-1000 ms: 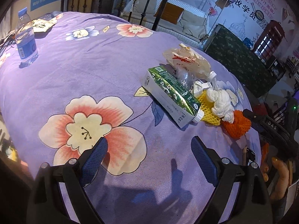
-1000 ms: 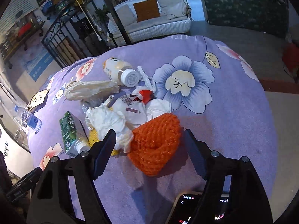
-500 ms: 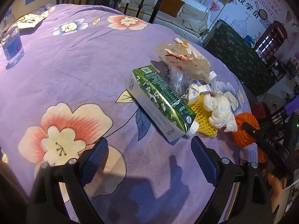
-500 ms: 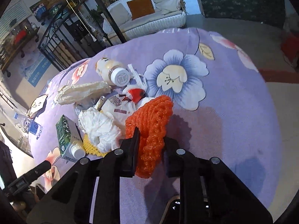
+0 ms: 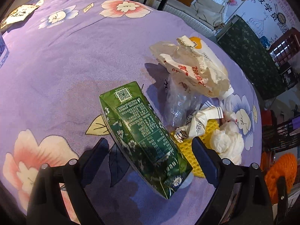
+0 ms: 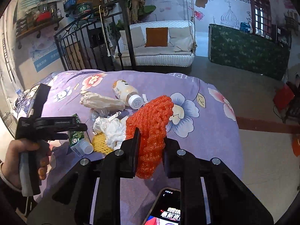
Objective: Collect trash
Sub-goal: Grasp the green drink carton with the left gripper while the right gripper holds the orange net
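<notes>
My right gripper is shut on an orange foam net and holds it lifted above the purple flowered cloth. My left gripper is open, its fingers on either side of a green drink carton that lies on the cloth. Beside the carton lie a yellow foam net, a white tissue wad, a crumpled paper bag, a clear plastic bag and a small wrapper. A beige bottle lies behind the pile in the right wrist view.
A water bottle stands at the cloth's far left edge. A phone is mounted under the right gripper. A black iron railing, a white swing sofa and a green-covered block stand beyond the cloth.
My right gripper has lifted the orange net up off the cloth. My left gripper has moved forward so its open fingers flank the green carton.
</notes>
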A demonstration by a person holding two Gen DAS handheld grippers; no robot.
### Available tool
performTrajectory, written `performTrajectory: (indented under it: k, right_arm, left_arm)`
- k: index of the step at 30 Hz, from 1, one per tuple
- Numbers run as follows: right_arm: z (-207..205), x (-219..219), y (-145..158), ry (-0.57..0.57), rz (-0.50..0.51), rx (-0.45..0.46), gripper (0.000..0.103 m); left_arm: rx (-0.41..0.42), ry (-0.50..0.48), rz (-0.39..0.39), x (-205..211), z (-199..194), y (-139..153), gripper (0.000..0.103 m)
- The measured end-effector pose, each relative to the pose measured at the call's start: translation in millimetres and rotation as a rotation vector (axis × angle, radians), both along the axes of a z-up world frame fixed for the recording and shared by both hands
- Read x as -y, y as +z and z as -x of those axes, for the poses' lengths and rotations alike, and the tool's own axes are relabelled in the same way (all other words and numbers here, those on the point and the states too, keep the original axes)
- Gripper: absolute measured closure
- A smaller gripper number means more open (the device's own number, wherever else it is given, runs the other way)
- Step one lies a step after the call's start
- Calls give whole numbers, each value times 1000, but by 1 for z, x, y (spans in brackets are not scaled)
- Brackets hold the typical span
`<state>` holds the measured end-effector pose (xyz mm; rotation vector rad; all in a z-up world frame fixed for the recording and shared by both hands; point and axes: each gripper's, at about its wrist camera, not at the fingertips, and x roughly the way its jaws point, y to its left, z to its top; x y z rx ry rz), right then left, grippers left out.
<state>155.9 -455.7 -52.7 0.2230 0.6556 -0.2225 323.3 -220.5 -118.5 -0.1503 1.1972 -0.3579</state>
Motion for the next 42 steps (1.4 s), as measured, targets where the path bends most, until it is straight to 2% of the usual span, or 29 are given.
performTrajectory:
  k: [3,7,12,14,17,22,31,42]
  right_arm:
    - [1,-3,1,11,-5,2,82]
    - [-1,-6,-1,27,-21,3,82]
    - [-4,-13,-5,52,-56,0,81]
    - [-6,-18,-7,71,-84,3,82]
    - [-8,-31,-9,101,-107,8,81]
    - [-10,-56,-11,151,-131,11,81]
    - [-16,-112,-13,280,-149,6,81]
    - [-13,-190,-23,466,-230,-24,81]
  left_arm:
    - [-28,2,-37,5,-5,-9,25]
    - [-13,10,9,-2,-3,-14,34]
    - [-14,5,103,-16,8,-11,47]
    - [10,-12,109,-20,15,-7,53]
    - [63,-27,98,-23,30,1,54]
    - [77,-15,174,-50,45,7,54]
    - [229,24,194,-106,84,43,54]
    - [341,112,147,-189,137,62,54]
